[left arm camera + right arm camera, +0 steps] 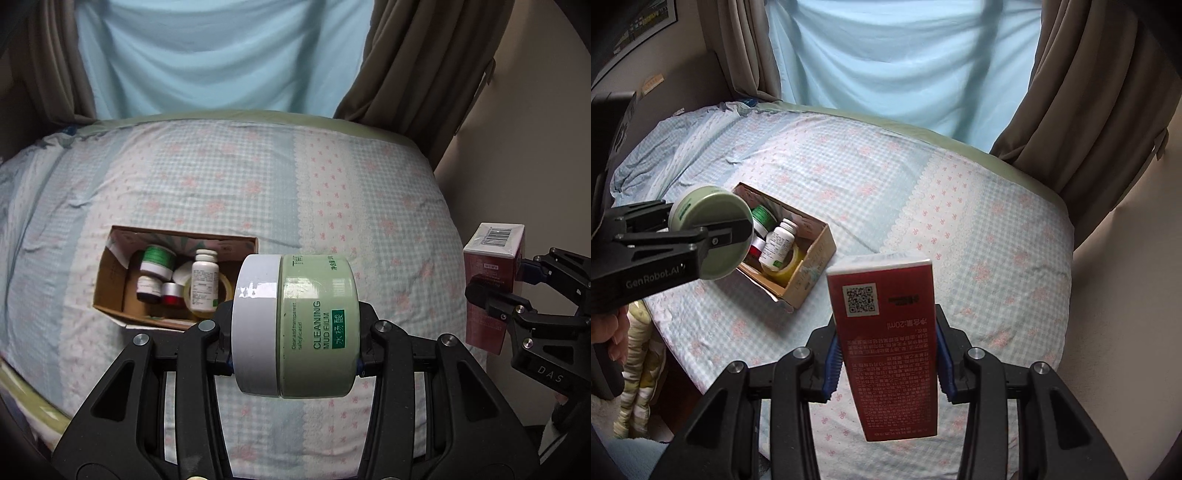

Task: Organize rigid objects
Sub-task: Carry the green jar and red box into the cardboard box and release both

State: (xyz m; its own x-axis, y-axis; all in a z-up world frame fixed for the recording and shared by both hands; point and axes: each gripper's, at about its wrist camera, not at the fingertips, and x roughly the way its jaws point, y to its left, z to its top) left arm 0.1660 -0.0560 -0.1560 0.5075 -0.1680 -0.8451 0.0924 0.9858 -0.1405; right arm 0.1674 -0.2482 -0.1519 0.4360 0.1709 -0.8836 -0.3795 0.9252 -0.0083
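Above a bed [229, 177] spread with a blue-and-pink checked quilt, the left gripper [295, 332] holds a pale green jar [317, 325] of cleaning mud film on its side in the air, one finger closed on the grey lid [255, 325] and the other on the base. The jar looks stiff, glossy and fairly heavy; held end to end like this it should stay put, though the slick lid could slide if the squeeze eased.

The right gripper [888, 354] is closed on a tall red carton [886, 332], its blue pads [833, 365] pressing the two narrow sides low on the box. The carton appears light and wrapped in shiny film, so it would likely crush under a hard pinch and slip under a weak one; the grip on its long sides seems the sound choice.

Both items hang clear of the quilt. A cardboard box [110, 288] sits toward the bed's near left edge, already holding a white pill bottle [202, 280], a green-labelled jar [158, 260], two small dark jars, and a tape roll [783, 267]. Little free room shows inside it, most of it along the near wall.
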